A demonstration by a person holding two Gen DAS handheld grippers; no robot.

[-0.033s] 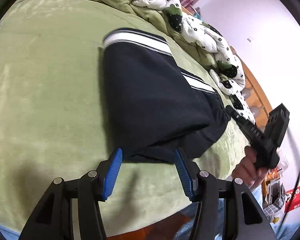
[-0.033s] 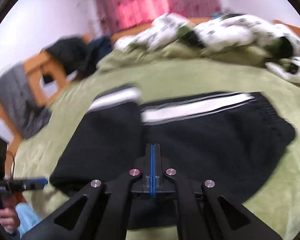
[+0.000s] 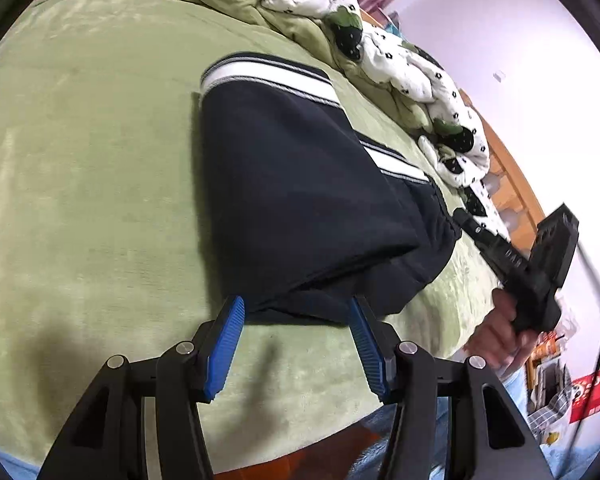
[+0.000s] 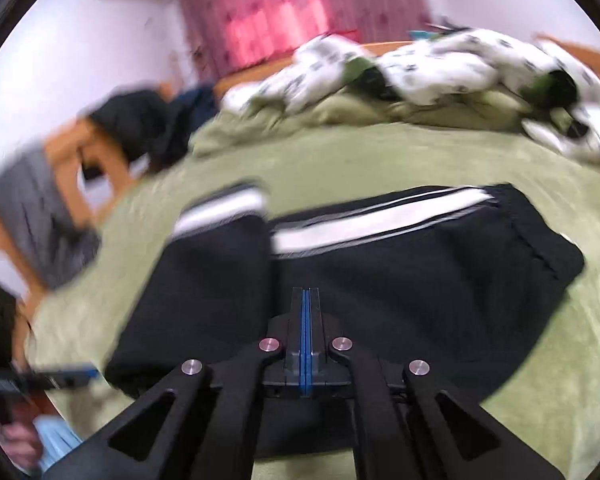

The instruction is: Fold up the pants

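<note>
Dark navy pants [image 3: 300, 208] with white side stripes lie folded on the green bed cover [image 3: 80, 160]; they also show in the right wrist view [image 4: 380, 280]. My left gripper [image 3: 296, 304] is open, its blue pads either side of the near folded edge, holding nothing. My right gripper [image 4: 306, 292] is shut with pads pressed together, nothing between them, hovering over the pants' near edge. It shows in the left wrist view [image 3: 464, 216] at the pants' right end, held by a hand.
A crumpled white and green duvet [image 3: 380, 52] lies along the far side of the bed. A wooden chair with dark and grey clothes [image 4: 60, 184] stands at the left. The bed's near edge [image 3: 300, 452] is just below my left gripper.
</note>
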